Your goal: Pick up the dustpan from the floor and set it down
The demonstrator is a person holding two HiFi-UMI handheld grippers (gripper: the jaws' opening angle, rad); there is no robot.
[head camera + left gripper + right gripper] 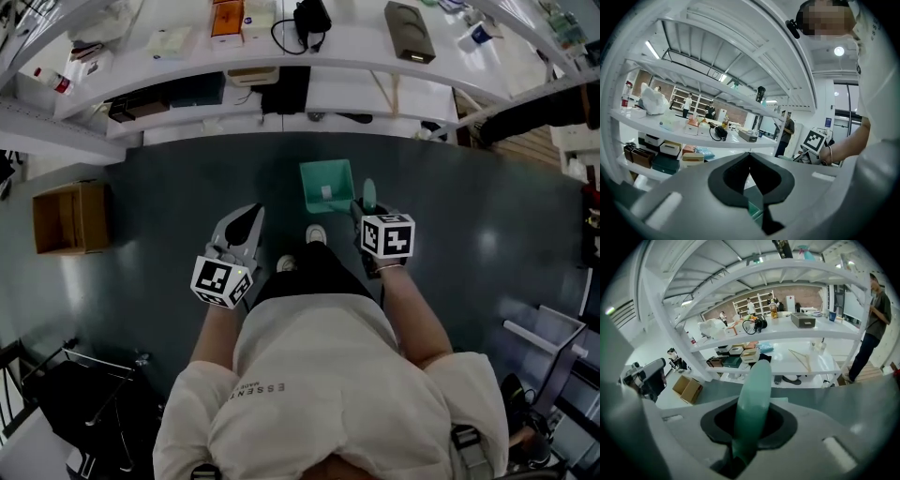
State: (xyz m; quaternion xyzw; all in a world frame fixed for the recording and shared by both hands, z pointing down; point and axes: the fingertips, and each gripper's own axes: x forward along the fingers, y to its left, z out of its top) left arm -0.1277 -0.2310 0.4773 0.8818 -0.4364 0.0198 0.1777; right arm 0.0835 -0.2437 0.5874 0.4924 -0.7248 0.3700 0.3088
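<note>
dustpan handle is clamped between the nearly closed jaws of the right gripper. left gripper jaws are together, holding nothing. the green pan sits low over the dark floor, just ahead of the shoes. white shelving stands beyond.

I see a cardboard box on the dark floor at left; the white shelf ahead carries a black cable and a grey case.

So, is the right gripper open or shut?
Shut: the right gripper clamps the green dustpan handle between its jaws.
</note>
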